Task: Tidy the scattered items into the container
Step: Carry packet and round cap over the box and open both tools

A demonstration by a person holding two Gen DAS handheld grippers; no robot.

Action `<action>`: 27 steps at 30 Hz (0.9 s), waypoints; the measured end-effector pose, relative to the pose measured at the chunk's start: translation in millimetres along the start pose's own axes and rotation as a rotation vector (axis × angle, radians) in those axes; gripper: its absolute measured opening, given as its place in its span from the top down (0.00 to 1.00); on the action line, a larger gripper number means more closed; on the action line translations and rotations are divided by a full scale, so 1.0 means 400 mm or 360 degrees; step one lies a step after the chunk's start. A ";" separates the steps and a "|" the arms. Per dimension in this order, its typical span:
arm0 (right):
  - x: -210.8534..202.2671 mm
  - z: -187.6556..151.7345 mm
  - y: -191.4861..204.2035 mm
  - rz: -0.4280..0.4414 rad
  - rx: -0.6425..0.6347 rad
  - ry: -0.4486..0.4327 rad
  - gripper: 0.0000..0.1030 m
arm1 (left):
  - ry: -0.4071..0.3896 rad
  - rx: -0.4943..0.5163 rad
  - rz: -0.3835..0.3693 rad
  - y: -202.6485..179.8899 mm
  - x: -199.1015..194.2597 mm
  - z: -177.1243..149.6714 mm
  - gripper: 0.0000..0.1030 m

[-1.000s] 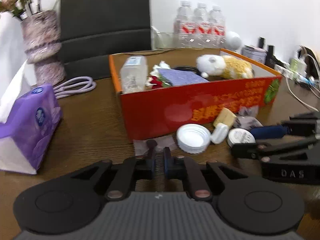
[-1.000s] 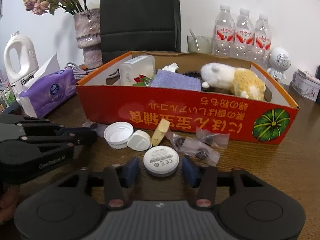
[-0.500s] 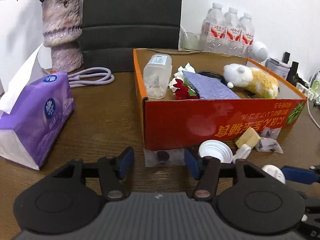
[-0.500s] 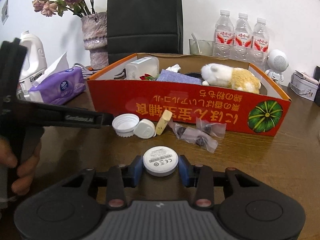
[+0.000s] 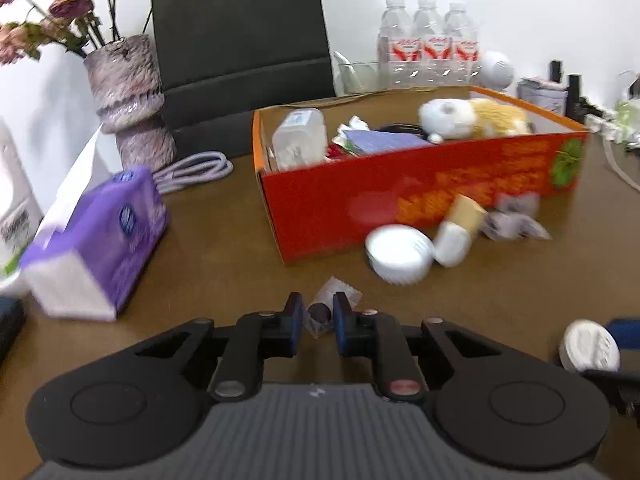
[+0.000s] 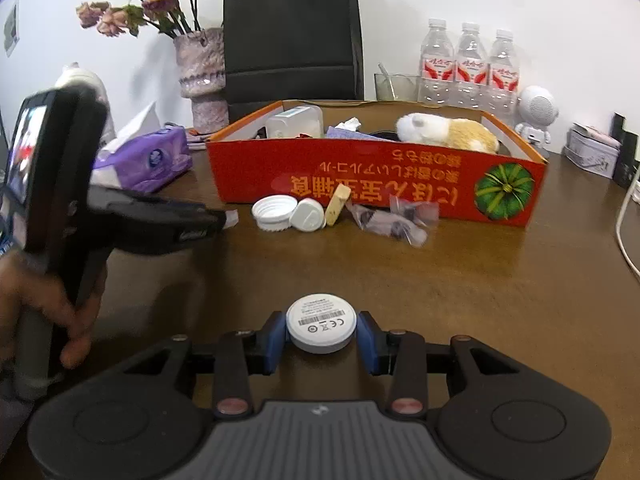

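A red cardboard box (image 5: 400, 196) (image 6: 360, 176) on the brown table holds a plush toy, a clear jar and a purple cloth. In front of it lie a white cap (image 6: 274, 212), a small white lid (image 6: 307, 215), a cork piece (image 6: 338, 204) and clear bags (image 6: 392, 220). My left gripper (image 5: 316, 314) is closing, with a small clear bag (image 5: 320, 312) holding a dark piece pinched between its pads. My right gripper (image 6: 321, 328) is shut on a white round disc (image 6: 321, 322), well back from the box. A hand holds the left gripper (image 6: 226, 218) at the left of the right wrist view.
A purple tissue pack (image 5: 100, 240), a vase (image 5: 128, 96) of dried flowers and a coiled lilac cable (image 5: 196, 168) stand left of the box. Behind it are a black bag (image 6: 292, 36), three water bottles (image 6: 468, 64), a white robot figure (image 6: 536, 112) and a tin (image 6: 592, 152).
My left gripper opened wide around the small clear bag, then closed on it. My right gripper closed on the white disc and drew back from the box with it.
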State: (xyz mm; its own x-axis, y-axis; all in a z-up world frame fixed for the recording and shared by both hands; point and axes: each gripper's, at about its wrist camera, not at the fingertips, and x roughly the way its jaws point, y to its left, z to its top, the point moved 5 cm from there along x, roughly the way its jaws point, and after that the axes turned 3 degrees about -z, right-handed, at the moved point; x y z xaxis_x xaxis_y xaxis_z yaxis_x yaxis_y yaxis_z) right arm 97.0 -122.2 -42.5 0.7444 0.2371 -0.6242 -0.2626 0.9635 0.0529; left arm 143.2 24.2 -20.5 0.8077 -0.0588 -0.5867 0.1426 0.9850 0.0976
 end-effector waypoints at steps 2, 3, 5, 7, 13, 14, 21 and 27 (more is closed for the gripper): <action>-0.037 -0.016 -0.006 0.0009 0.0011 -0.0027 0.64 | -0.0005 -0.0101 -0.0084 -0.005 -0.056 -0.032 0.86; -0.054 -0.022 -0.011 0.0011 0.0020 -0.0039 0.64 | -0.0014 -0.0184 -0.0142 -0.004 -0.088 -0.048 0.86; -0.086 -0.033 -0.021 0.0018 0.0041 -0.0064 0.64 | -0.0059 -0.0304 -0.0209 -0.006 -0.152 -0.072 0.86; -0.116 -0.040 -0.026 0.0024 0.0058 -0.0097 0.64 | -0.0123 -0.0365 -0.0225 -0.016 -0.217 -0.088 0.86; -0.211 -0.055 -0.032 0.0065 0.0074 -0.0207 0.64 | -0.0327 -0.0361 -0.0264 -0.097 -0.395 -0.111 0.86; -0.228 -0.056 -0.032 0.0067 0.0072 -0.0228 0.64 | -0.0362 -0.0351 -0.0263 -0.111 -0.420 -0.113 0.86; -0.352 -0.075 -0.032 0.0025 0.0024 -0.0439 0.64 | -0.0467 -0.0281 -0.0238 -0.178 -0.498 -0.112 0.86; -0.375 -0.055 -0.059 0.0013 0.0037 -0.0487 0.64 | -0.0500 -0.0273 -0.0207 -0.150 -0.457 -0.048 0.85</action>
State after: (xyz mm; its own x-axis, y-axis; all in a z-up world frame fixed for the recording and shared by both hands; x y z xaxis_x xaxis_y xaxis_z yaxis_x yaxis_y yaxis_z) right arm -21.8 -183.2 32.8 0.8935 0.2682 -0.3601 -0.2580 0.9631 0.0771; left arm -24.0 -21.3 65.5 0.9291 -0.2055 -0.3076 0.1788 0.9774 -0.1130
